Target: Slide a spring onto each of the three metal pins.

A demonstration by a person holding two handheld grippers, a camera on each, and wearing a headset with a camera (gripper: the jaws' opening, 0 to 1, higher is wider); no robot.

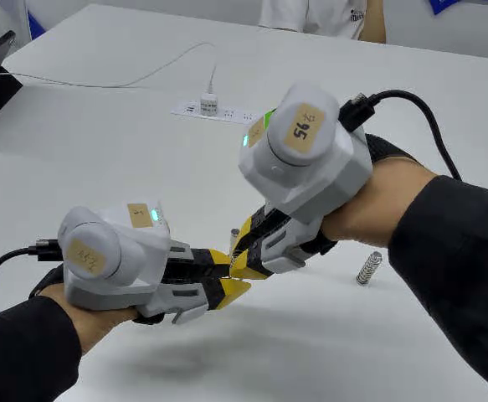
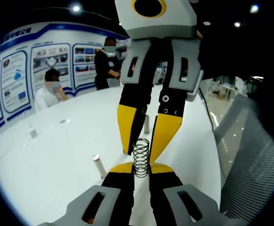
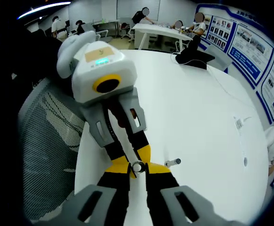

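grey spare spring [image 1: 369, 268]; pin [image 1: 234, 238] seemingly half-hidden.

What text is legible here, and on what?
"95", followed by a mark I can't make out: handwritten on the tan sticker on the right gripper.
Two stickers on the left gripper: handwriting too blurred to read.
Wall posters: print too small and blurred to read.

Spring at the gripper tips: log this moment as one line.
left gripper: shut on spring | right gripper: jaws flank spring, grip unclear | second spring: lying on table | pin: bare
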